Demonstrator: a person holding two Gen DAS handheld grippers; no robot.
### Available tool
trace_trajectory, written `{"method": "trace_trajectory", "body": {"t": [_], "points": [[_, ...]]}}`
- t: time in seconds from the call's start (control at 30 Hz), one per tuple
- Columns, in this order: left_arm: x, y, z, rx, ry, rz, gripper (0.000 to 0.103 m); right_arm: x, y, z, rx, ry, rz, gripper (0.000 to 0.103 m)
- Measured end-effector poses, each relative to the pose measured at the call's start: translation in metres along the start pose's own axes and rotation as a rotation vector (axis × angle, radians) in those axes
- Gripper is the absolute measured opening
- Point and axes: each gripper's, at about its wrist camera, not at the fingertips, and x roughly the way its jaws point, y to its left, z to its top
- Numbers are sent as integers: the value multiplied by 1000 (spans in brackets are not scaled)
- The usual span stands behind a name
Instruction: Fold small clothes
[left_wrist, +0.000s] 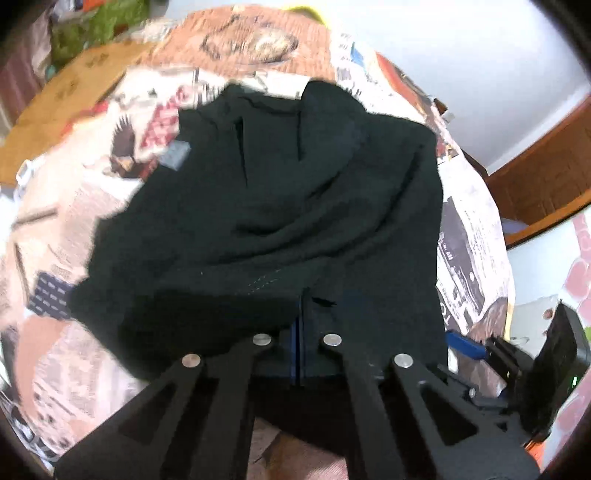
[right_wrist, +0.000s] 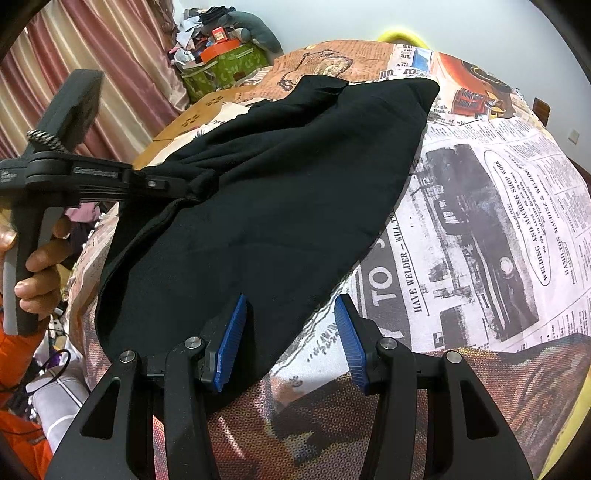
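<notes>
A black garment (left_wrist: 266, 206) lies crumpled on a table covered with a newspaper-print cloth (left_wrist: 469, 243). My left gripper (left_wrist: 301, 332) is shut on the garment's near edge and lifts it, with the blue pads pressed together. In the right wrist view the garment (right_wrist: 280, 206) stretches from the left gripper (right_wrist: 184, 184), at the left, down to my right gripper (right_wrist: 291, 336). The right gripper is open, its blue pads (right_wrist: 231, 343) wide apart over the garment's near corner and holding nothing.
The cloth (right_wrist: 480, 229) covers the round table. A green bag (right_wrist: 225, 70) piled with items stands behind the table by pink curtains (right_wrist: 110, 55). A yellow object (right_wrist: 400, 35) peeks over the far edge. A wooden door frame (left_wrist: 543, 173) is at the right.
</notes>
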Motion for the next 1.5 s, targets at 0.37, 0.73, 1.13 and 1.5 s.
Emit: {"method": "trace_trajectory", "body": {"t": [0.37, 0.73, 1.13, 1.5], "points": [[-91, 57, -17, 64, -166, 109, 1, 1, 0, 1, -10, 6, -12, 48], [-62, 118, -61, 38, -20, 188, 2, 2, 9, 10, -36, 39, -67, 50], [-64, 104, 40, 75, -131, 177, 48, -6, 13, 46, -74, -58, -104, 53], [69, 45, 143, 123, 80, 72, 48, 34, -19, 54, -50, 21, -147, 53]]}}
